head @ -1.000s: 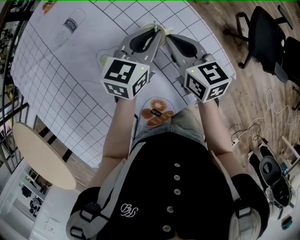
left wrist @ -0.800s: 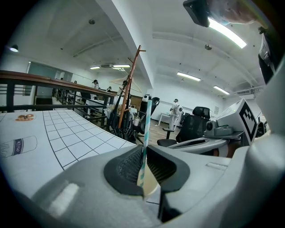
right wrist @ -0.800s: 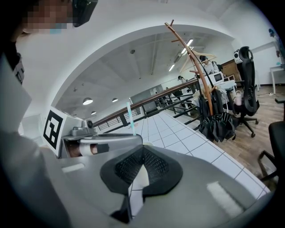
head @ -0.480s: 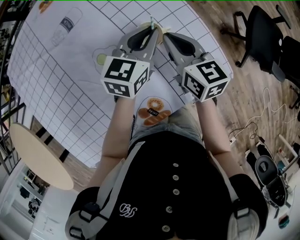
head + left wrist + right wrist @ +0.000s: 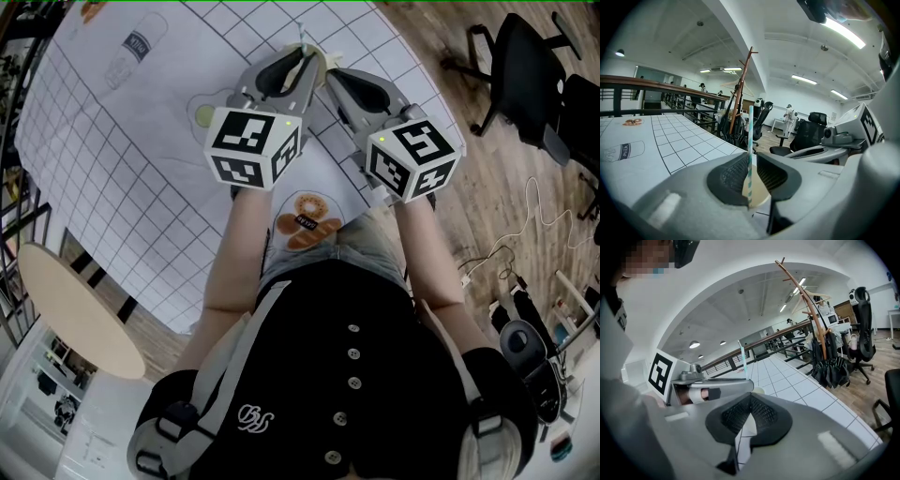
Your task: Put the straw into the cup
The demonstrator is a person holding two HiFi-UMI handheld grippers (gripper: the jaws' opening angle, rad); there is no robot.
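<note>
- The left gripper (image 5: pixel 752 158) is clenched on the straw (image 5: pixel 750 140). The ribbed pads press the straw from both sides.
- The straw's long axis runs vertically, across the line of the jaws. It stands upright with no visible tilt.
- The upper end of the straw points straight up and rises well clear of the jaw tips. The lower end points down and drops below the pads.
- The striped lower part of the straw lies against the beige cup (image 5: pixel 760 193), which sits just beyond and below the jaw tips. The views do not show whether the lower end is inside the cup.
- The right gripper (image 5: pixel 750 397) is closed, with its pad tips touching and nothing between them. Only the gridded mat (image 5: pixel 787 376) shows through the gap behind the tips.
- From the right gripper, the left gripper lies close on its left. The straw rises upright above that gripper's body, and the cup rim shows just ahead of the right jaw tips.
- In the head view both grippers converge tip to tip over the mat, with the cup between the tips.
</note>
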